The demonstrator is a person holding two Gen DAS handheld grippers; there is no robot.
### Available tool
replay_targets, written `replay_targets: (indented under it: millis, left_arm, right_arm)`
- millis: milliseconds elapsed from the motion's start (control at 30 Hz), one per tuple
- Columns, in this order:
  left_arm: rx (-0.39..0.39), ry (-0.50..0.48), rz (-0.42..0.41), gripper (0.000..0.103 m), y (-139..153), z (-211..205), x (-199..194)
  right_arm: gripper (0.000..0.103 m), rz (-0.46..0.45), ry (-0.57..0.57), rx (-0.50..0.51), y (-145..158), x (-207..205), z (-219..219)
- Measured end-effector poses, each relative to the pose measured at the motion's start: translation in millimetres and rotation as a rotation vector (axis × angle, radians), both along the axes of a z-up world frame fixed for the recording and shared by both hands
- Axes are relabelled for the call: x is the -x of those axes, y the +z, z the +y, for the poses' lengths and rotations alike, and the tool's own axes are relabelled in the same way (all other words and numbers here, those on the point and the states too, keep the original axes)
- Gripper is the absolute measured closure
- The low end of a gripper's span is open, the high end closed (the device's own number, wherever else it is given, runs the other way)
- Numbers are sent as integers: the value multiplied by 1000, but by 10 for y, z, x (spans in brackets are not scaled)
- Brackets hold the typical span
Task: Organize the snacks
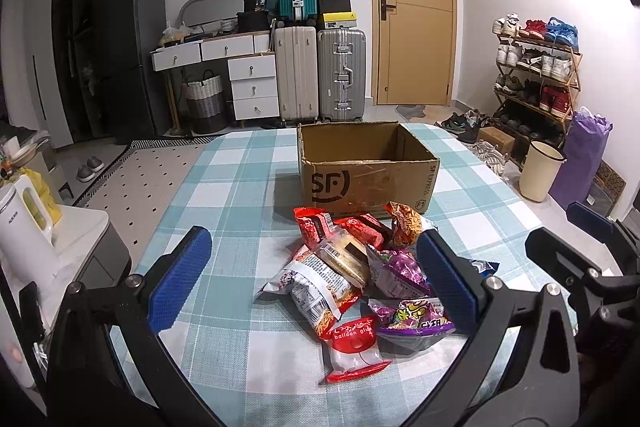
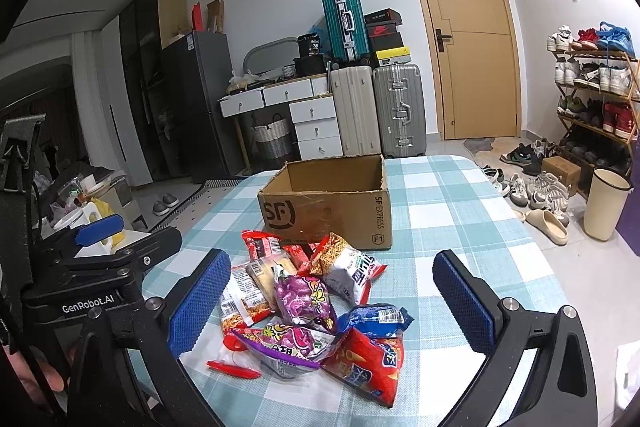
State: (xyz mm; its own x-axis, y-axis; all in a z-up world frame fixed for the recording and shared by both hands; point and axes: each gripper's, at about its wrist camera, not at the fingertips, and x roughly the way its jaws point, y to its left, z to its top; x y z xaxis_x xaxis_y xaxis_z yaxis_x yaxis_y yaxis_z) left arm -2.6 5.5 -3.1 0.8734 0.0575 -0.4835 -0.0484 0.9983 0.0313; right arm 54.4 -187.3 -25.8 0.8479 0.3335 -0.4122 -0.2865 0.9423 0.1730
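Snack packets (image 1: 352,279) sat heaped mid-table on the checked tablecloth (image 1: 224,195), just in front of the open SF Express cardboard box (image 1: 368,183), which looked empty as far as its visible inside showed.

Left gripper (image 1: 316,279): jaws spread wide, holding nothing, hovering at the near side of the heap with the packets between and ahead of its fingers. Right gripper (image 2: 340,307): also wide open and empty, and the heap sat mostly toward its left finger (image 2: 200,299).

Risks:
- Packets overlapped; the purple bag (image 2: 304,297) lay on top of others, so closing on one likely drags or pinches a neighbour.
- Glossy, puffy film could slip out of the pads or crush the contents if squeezed hard.
- The red-and-white balloon-glue pack (image 1: 352,347) lay nearest the near table edge; a nudge could push it off.
- Both grippers worked the same heap close together, so collision was plausible.
- Box's torn rim (image 1: 320,163) might snag a bag on the drop.
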Motion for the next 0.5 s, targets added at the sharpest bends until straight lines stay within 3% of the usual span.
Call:
replay_targets:
  millis: [500]
  left_arm:
    - [-6,10,-7,1,-8,11,8]
  right_arm:
    - [0,4,1,-2,-9,6,12]
